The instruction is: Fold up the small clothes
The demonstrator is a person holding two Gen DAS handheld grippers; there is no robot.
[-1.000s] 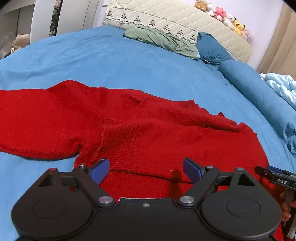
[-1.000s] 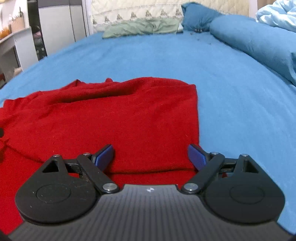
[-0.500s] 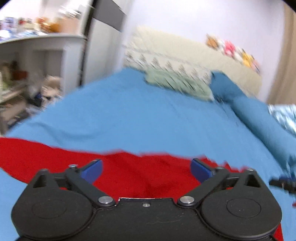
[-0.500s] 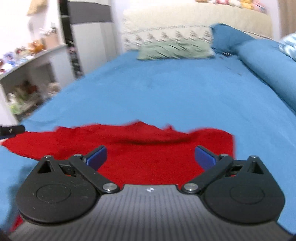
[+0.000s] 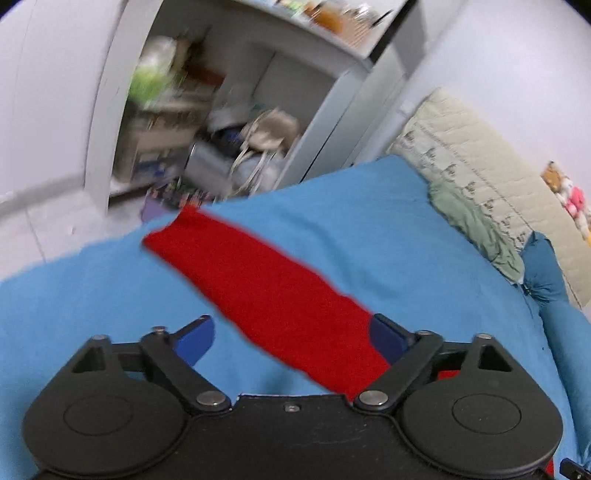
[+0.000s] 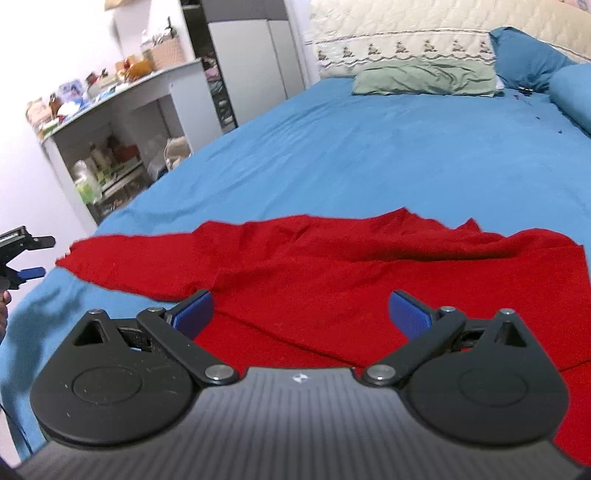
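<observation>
A red knitted sweater (image 6: 369, 273) lies on the blue bed sheet (image 6: 369, 147). Its left sleeve (image 5: 266, 288) stretches flat toward the bed's left edge. My left gripper (image 5: 291, 338) is open and empty, hovering above that sleeve, its cuff (image 5: 173, 232) farther ahead. It also shows at the left edge of the right wrist view (image 6: 22, 262). My right gripper (image 6: 301, 314) is open and empty, held over the sweater's body.
A white shelf unit (image 6: 110, 140) with clutter stands left of the bed, also seen blurred in the left wrist view (image 5: 207, 122). A green pillow (image 6: 424, 79), blue pillows (image 6: 528, 59) and a quilted headboard (image 6: 424, 33) are at the far end.
Both grippers have swung left and risen. The left one moved from the sweater's body out over the left sleeve, now facing the shelves. Both stay open.
</observation>
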